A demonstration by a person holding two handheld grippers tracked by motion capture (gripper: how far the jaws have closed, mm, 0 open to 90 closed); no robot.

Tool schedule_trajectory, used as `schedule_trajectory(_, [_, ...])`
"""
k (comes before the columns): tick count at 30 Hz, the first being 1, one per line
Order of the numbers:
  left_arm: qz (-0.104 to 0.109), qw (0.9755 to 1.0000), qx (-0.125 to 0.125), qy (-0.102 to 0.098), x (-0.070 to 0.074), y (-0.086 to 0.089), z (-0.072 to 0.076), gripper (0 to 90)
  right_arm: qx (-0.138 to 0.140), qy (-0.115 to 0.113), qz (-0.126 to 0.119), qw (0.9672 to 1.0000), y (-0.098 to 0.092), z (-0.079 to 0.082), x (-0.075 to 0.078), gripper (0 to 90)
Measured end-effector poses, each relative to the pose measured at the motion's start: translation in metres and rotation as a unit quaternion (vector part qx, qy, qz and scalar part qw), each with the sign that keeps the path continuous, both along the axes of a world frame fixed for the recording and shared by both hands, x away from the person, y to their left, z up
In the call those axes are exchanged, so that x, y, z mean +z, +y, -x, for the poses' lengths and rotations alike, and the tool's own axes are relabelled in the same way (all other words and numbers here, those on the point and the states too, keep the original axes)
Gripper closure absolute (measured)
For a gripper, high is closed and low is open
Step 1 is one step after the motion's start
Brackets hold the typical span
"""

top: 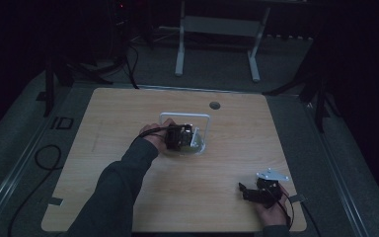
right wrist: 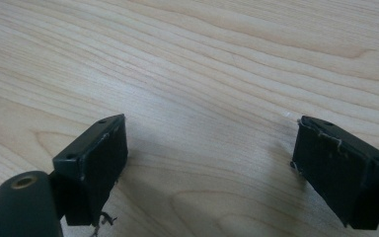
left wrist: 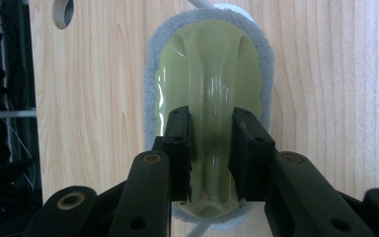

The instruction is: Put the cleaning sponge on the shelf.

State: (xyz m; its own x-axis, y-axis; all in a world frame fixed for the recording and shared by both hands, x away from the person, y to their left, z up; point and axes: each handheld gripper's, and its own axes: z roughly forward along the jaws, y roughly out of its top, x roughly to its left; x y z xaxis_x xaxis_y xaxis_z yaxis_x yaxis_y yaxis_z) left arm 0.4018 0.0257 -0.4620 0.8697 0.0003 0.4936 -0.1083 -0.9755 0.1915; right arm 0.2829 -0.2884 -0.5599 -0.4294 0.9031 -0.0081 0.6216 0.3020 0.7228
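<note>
Sponge [left wrist: 209, 64], olive-green, sits pinched by its ridge in my left gripper [left wrist: 212, 148]; my right gripper [right wrist: 209, 163] gapes over bare table [right wrist: 202, 59].

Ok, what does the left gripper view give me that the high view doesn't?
Left gripper view alone: the scrubber's glossy olive-green grip ridge pinched between the left tongs, and its grey pad rim.
High view alone: the white wire frame behind it, the right tongs open and idle near the table's front right edge.
Both: the wooden table and its round hole.
</note>
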Motion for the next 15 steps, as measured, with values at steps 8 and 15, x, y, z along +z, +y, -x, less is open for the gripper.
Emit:
schedule_trajectory(8, [0.006, 1.0000, 0.008, -0.001, -0.0011, -0.0007, -0.0031, 71.3, 0.000, 0.000, 0.000, 1.0000, 0.0000, 0.0000, 0.0000, 13.0])
schedule_trajectory(15, [0.004, 0.9999, 0.008, -0.011, -0.0034, -0.0024, -0.0052, 71.3, 0.000, 0.000, 0.000, 1.0000, 0.0000, 0.0000, 0.0000, 13.0])
